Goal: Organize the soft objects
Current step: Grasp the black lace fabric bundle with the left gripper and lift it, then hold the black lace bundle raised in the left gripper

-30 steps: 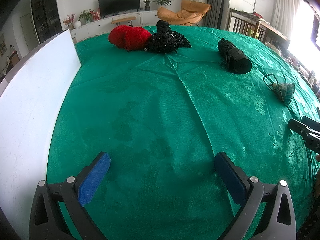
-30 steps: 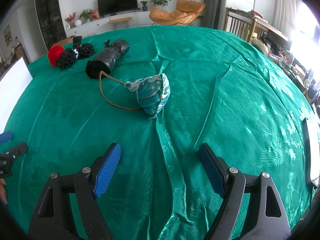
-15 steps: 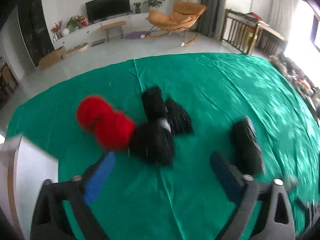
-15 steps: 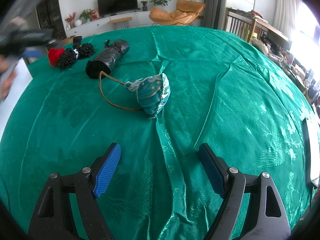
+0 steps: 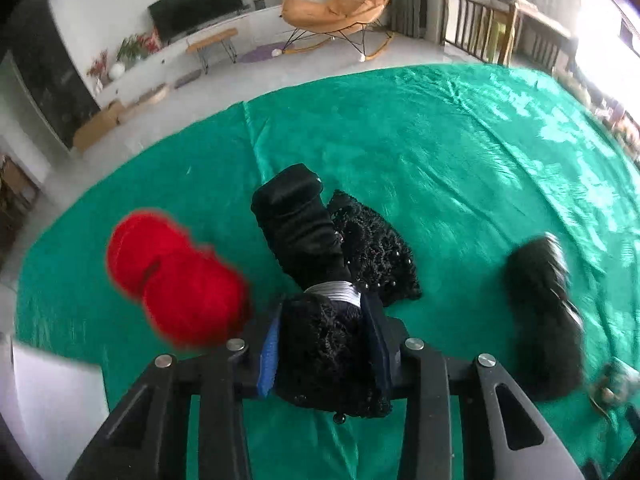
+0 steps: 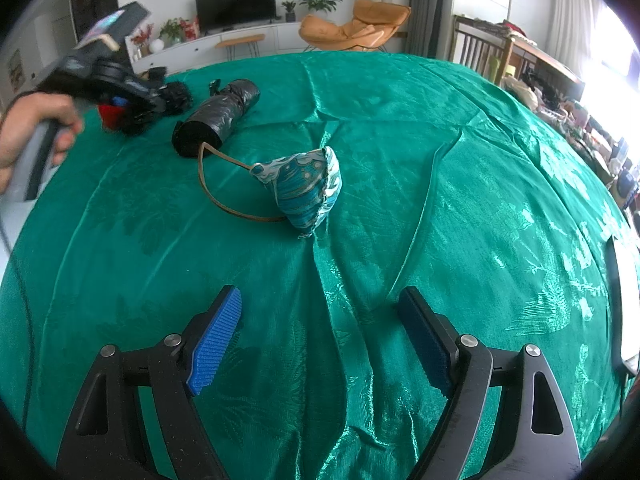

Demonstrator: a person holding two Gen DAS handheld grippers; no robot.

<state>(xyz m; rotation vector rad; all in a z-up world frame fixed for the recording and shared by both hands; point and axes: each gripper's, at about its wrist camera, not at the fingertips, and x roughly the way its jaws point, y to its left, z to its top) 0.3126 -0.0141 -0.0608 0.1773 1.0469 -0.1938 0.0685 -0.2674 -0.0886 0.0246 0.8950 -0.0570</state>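
left gripper closes on a black knitted piece; right gripper waits

the step in hand looks like the first pickup of the sorting job. in the left wrist view the left gripper (image 5: pixel 326 344) sits at 6 o'clock, low in the frame, and its jaws have just been closing. its 2 blue pads (image 5: pixel 267 354) are now clenched on a black knitted piece (image 5: pixel 328 354), which fills the gap between them. a black stretchy sleeve-like piece (image 5: pixel 298 228) runs up from the grip toward 12 o'clock, joined by a silver ribbed band, so it may belong to the same item. just right of it lies another black lacy piece (image 5: pixel 374 252), touching it. a red knitted item (image 5: pixel 176 272) lies at 9 o'clock, just beside the gripped piece. a dark folded umbrella (image 5: pixel 542 312) lies at 3 o'clock, well apart, blurred. everything rests on a green tablecloth (image 5: pixel 460 152).

in the right wrist view the right gripper (image 6: pixel 320 334) hovers at 6 o'clock with jaws spread wide and nothing between them. a teal patterned pouch (image 6: pixel 308 188) with a brown cord sits near the centre. the person's hand (image 6: pixel 32 132) holding the left tool shows at 9 o'clock.

the next move probably calls for a lift straight up, watching that the joined black pieces come free of the red item, then carrying them to wherever soft things are gathered; that place is not clear here.
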